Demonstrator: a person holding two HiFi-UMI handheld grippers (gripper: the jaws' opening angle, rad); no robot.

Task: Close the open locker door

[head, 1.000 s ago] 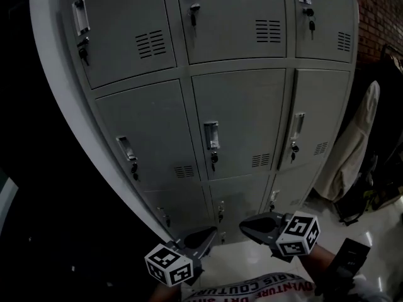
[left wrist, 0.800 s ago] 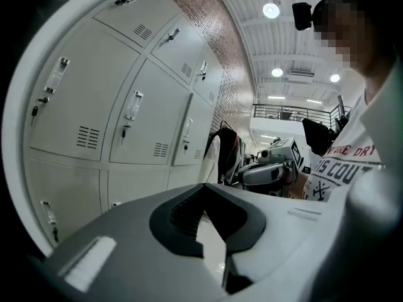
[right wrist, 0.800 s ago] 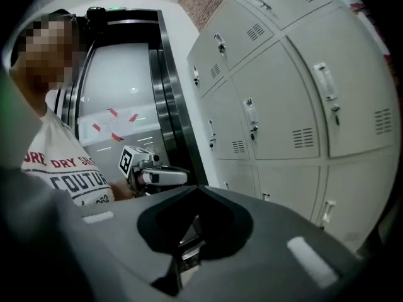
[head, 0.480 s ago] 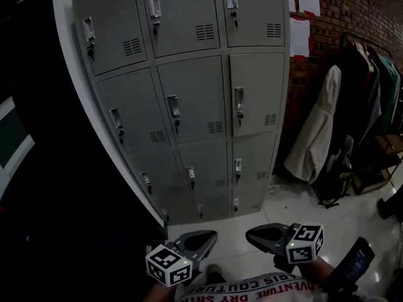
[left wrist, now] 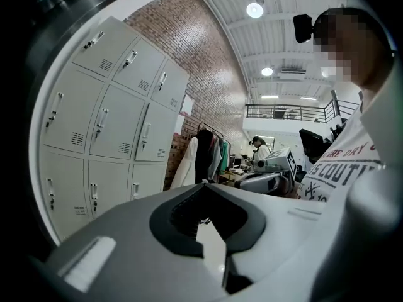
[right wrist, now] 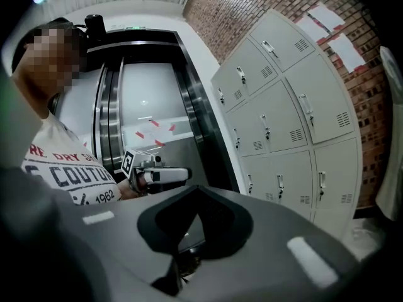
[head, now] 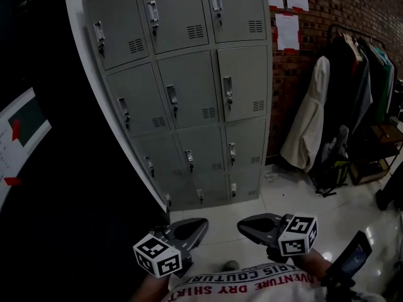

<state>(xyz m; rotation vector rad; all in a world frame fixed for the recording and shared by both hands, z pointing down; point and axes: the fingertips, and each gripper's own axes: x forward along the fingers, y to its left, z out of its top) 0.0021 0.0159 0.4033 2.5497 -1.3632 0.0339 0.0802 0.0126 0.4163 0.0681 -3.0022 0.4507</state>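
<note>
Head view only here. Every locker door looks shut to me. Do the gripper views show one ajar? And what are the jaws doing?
Observer: None ajar. The left gripper view looks across the lockers at an angle, and no door stands out from the front.
Operator: Left jaws?
Observer: The left gripper has its jaws together, with nothing between them.
Operator: Right?
Observer: The right gripper also has its jaws together and empty, well away from the lockers.
</note>
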